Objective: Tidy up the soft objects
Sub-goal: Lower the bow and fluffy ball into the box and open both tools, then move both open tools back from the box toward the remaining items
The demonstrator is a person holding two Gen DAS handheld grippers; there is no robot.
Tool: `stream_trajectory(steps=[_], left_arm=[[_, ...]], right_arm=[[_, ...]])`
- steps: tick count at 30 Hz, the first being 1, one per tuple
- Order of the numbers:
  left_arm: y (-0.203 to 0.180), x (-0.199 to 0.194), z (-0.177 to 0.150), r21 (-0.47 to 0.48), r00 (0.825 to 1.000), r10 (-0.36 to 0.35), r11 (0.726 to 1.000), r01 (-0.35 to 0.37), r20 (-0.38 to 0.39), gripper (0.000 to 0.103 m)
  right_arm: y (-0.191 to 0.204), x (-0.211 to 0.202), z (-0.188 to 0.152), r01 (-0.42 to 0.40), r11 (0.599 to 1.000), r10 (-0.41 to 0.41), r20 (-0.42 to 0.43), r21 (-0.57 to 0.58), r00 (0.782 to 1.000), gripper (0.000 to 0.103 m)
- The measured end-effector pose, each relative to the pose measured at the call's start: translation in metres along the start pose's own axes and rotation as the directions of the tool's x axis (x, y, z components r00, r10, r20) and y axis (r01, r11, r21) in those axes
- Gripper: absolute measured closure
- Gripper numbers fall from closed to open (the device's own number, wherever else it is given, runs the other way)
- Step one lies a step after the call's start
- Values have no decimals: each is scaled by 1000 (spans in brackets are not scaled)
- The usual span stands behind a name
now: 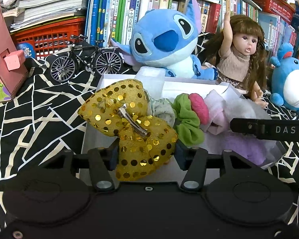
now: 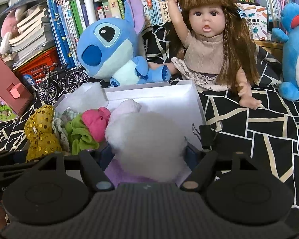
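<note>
White card forms the open box (image 2: 157, 97) at the centre of both views, resting on a black cloth with a white line pattern (image 2: 259, 131). Contents, reading left to right in the right wrist view: a pale grey-green fabric piece (image 2: 59, 127), a green scrunchie (image 2: 79, 137), a pink scrunchie (image 2: 96, 123), a pale pink cloth (image 2: 127, 107), and a white translucent pad (image 2: 87, 96) leaning in the far left corner. The left gripper (image 1: 145, 155) has its jaws clamped on the lower lobe of a gold sequin bow (image 1: 127, 127), metal clip facing up, held over the box's near left edge at lower centre of the left wrist view. The right gripper (image 2: 149, 155) has its jaws closed on a white fluffy pompom (image 2: 147, 141) with lilac fabric under it, at the near right part of the box; it is blurred. A black binder clip (image 2: 207, 133) sits on the box's right wall. Behind the box, upper frame: a blue plush toy (image 2: 109, 47), a long-haired doll (image 2: 207, 45), a second blue plush (image 2: 297, 59) at far right. At left: a model bicycle (image 1: 85, 59), a red crate (image 1: 49, 37) and a pink box (image 1: 4, 49).
</note>
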State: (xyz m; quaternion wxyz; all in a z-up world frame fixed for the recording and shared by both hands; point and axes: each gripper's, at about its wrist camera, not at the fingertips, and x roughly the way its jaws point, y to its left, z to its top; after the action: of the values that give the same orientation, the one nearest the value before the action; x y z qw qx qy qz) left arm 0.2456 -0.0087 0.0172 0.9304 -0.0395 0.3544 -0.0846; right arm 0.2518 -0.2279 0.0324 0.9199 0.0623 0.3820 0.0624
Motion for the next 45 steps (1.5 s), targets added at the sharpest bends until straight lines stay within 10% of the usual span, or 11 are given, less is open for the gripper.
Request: stream_trajectory(steps=[21, 45], left_arm=[[-2, -50, -14, -10, 998, -29, 1000, 30, 63, 19], [-17, -131, -83, 26, 986, -137, 991, 135, 95, 15]], right_arm=[[3, -54, -18, -65, 997, 68, 99, -28, 993, 4], [23, -130, -101, -49, 969, 98, 196, -242, 976, 0]])
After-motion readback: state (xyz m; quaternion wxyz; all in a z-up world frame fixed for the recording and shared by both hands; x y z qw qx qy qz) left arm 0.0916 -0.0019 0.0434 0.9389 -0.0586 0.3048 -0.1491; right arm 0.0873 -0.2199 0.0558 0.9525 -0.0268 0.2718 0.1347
